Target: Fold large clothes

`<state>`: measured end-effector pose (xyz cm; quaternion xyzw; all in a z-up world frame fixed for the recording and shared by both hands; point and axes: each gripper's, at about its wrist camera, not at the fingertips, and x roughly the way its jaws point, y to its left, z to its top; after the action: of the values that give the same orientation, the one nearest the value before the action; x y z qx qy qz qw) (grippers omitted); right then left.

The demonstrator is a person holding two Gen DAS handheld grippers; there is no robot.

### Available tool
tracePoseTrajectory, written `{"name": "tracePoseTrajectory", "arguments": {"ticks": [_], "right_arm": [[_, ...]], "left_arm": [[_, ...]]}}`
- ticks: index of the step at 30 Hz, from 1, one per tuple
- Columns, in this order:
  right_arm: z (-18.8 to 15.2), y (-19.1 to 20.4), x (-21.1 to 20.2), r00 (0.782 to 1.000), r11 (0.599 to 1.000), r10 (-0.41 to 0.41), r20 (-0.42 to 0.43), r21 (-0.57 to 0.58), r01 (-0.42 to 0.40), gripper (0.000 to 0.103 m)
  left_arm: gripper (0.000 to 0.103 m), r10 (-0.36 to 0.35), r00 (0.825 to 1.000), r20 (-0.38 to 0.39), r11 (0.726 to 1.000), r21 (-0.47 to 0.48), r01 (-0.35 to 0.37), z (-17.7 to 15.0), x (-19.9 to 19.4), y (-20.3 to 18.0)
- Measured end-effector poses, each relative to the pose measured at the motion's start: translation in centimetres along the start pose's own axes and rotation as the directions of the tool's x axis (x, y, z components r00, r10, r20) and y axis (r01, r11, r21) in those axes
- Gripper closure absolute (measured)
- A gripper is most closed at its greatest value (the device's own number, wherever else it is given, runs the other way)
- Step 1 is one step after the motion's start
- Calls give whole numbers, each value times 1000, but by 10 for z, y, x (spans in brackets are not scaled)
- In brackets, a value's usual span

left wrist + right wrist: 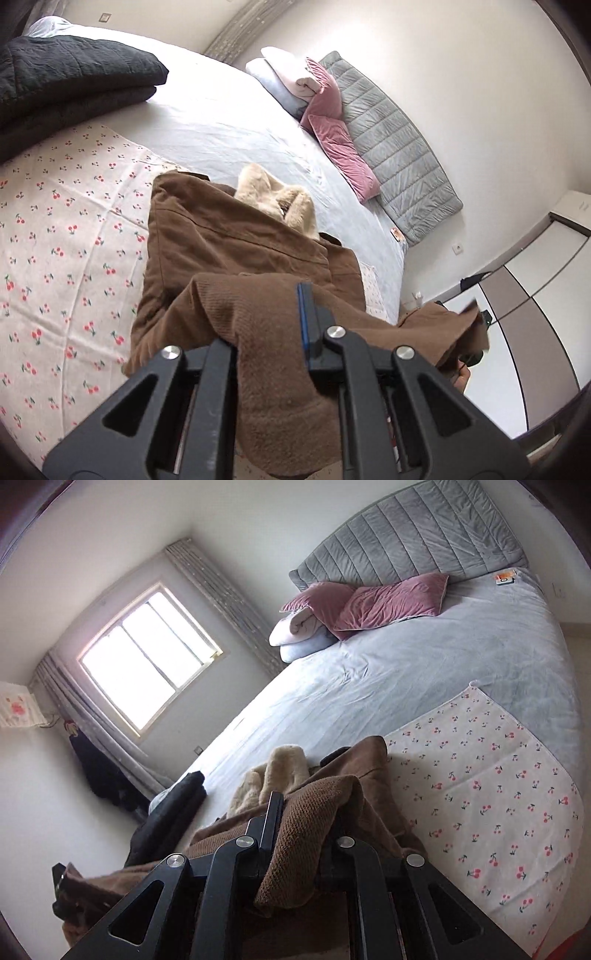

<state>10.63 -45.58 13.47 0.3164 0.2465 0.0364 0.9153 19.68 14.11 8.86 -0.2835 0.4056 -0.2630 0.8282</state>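
A: Left wrist view first: the left gripper [273, 332] is clamped on the ribbed hem of the brown coat [236, 240], and the cloth buries one finger completely, so only the blue-edged finger [303, 325] shows.

B: And the coat itself?

A: Draped from the jaws down onto the cherry-print cloth [66, 221] spread over the bed [221, 122], cream fleece lining [275, 201] poking out at the top. Far right, the right gripper [476, 332] is half lost behind a blurred brown corner (hard to read there).

B: Counts?

A: One folded dark blanket [74, 74] at left, two pink pillows [332, 122], one grey headboard [391, 147].

B: Right wrist view?

A: The right gripper [306, 823] is pinched shut on a knitted brown edge of the coat [373, 775], its right finger smothered by fabric. At the lower left edge the left gripper [59, 886] is cut off by the frame.

B: Anything only this view gives?

A: The window [147, 657], curtains either side, and dark clothing [107, 775] hanging on the wall. The wardrobe [535, 288] appears only in the left view.
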Motion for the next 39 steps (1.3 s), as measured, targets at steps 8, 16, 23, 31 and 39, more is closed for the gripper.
{"name": "tracePoseTrajectory", "arguments": {"ticks": [8,16,23,31,39], "right_arm": [[32,-21,129,986,989,-149,-71,-2,149,91],[17,-71,217,946,958,-265,-187,59,280,80],[29,-81,189,972,976,-125,-200,152,157,50],[42,-64,137,977,985,-169,-131,-5,170,43],[16,-23,224,852,805,-493,-176,-462,371,43]], "left_arm": [[87,155,987,-42,987,-38,-157,72,127,52],[71,167,979,-113,968,-170,-184,84,201,100],[33,71,991,-114,973,-210,-94,88,157,97],[21,254,967,-13,967,3,-254,89,113,86],[21,451,890,-66,860,296,-414,90,185,72]]}}
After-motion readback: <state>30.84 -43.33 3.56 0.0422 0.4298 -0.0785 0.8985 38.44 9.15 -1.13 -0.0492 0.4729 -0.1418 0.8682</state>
